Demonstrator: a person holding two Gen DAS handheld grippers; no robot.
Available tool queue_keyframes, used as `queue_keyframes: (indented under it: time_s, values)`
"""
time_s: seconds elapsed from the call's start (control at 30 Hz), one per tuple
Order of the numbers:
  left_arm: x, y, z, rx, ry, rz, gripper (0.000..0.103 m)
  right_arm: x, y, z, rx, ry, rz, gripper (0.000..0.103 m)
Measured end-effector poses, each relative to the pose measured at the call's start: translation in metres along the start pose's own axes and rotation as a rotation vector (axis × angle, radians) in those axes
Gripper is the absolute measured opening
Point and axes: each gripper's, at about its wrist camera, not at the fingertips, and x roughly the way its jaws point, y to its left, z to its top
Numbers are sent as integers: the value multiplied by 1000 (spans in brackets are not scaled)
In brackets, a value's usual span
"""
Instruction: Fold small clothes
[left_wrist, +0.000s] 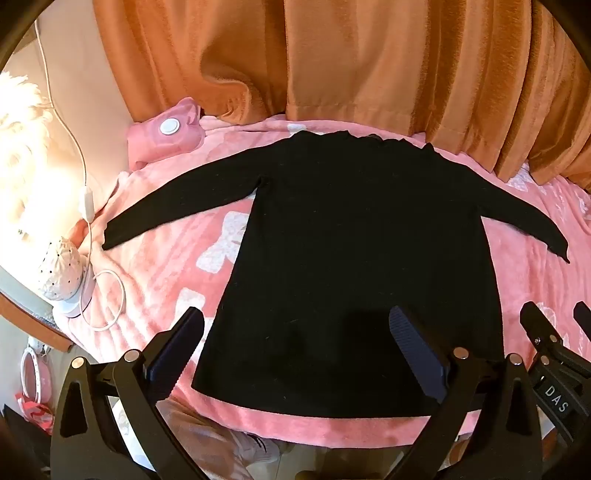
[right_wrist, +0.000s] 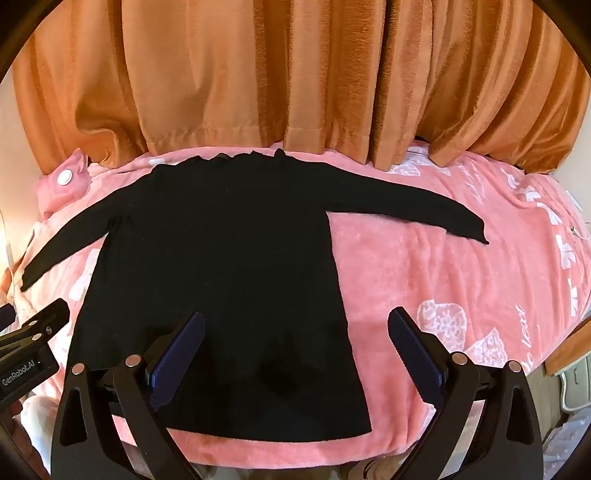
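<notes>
A black long-sleeved top (left_wrist: 347, 236) lies flat on the pink blanket (left_wrist: 155, 280), sleeves spread out to both sides, collar at the far side, hem near me. It also shows in the right wrist view (right_wrist: 221, 266). My left gripper (left_wrist: 295, 343) is open and empty, held above the hem's left part. My right gripper (right_wrist: 295, 343) is open and empty, above the hem's right corner. Each gripper shows at the edge of the other's view: the right gripper (left_wrist: 554, 325), the left gripper (right_wrist: 40, 317).
Orange curtains (left_wrist: 369, 66) hang behind the bed. A pink hot-water bag (left_wrist: 166, 136) lies at the far left corner. A white lamp (left_wrist: 62, 273) with a cord (left_wrist: 110, 295) stands at the bed's left edge. The blanket (right_wrist: 461, 277) stretches right of the top.
</notes>
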Motion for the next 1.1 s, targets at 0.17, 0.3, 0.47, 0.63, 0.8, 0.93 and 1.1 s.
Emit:
queue_keyframes:
  time_s: [0.17, 0.3, 0.47, 0.63, 0.8, 0.93, 1.1]
  values:
    - [0, 2, -1, 0, 2, 0, 98, 2, 0, 0, 0, 6, 3, 98]
    - [1, 1, -1, -4, 2, -1, 98, 3, 1, -1, 1, 9, 4, 98]
    - [3, 6, -4, -5, 5, 0, 98, 3, 2, -1, 0, 9, 5, 98]
    - [5, 8, -5, -2, 3, -4, 98, 5, 2, -1, -3, 13, 8, 98]
    - [5, 7, -5, -1, 4, 0, 98, 5, 2, -1, -2, 13, 10, 98]
    - [9, 9, -8, 0, 2, -1, 98, 5, 2, -1, -2, 12, 9, 98]
    - [9, 10, -9, 12, -10, 12, 98, 6, 3, 0, -2, 15, 11, 98]
